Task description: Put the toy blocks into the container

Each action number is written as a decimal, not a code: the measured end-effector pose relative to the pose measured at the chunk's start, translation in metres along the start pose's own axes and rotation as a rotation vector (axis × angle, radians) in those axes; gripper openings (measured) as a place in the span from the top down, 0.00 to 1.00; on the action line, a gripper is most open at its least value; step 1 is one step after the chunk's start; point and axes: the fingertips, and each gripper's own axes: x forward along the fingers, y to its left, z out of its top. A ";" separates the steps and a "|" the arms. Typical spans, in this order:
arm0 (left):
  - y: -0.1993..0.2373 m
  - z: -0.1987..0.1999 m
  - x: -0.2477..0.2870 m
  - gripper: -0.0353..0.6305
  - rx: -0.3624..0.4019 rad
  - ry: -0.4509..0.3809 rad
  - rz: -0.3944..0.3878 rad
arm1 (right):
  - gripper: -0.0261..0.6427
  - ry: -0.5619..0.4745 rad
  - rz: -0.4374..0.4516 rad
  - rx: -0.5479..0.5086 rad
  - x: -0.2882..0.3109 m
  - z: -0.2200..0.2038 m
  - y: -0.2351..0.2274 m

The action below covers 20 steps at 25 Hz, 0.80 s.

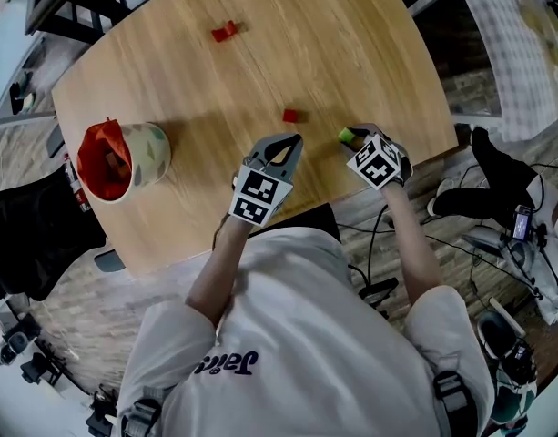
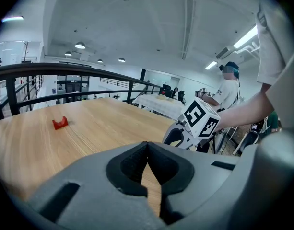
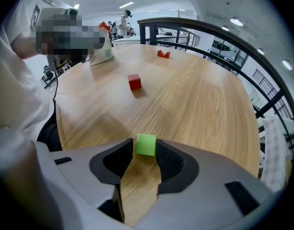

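Green block (image 3: 146,144) sits pinched in the right gripper (image 3: 145,152); the left gripper (image 2: 147,161) is closed, empty. A red cube (image 1: 290,115) and red arch (image 1: 224,32) lie outside the container (image 1: 157,151).

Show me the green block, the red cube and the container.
green block (image 3: 146,144), right gripper view, front face.
red cube (image 3: 134,82), right gripper view, front face.
container (image 1: 151,153), head view, patterned side wall.
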 end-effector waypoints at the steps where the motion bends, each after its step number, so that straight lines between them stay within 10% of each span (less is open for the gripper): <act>1: 0.000 0.000 0.000 0.94 -0.001 -0.002 0.001 | 0.72 -0.001 -0.002 0.002 0.001 0.000 0.000; 20: 0.004 0.029 -0.059 0.94 -0.036 -0.105 0.083 | 0.75 -0.012 -0.010 -0.153 -0.045 0.050 0.002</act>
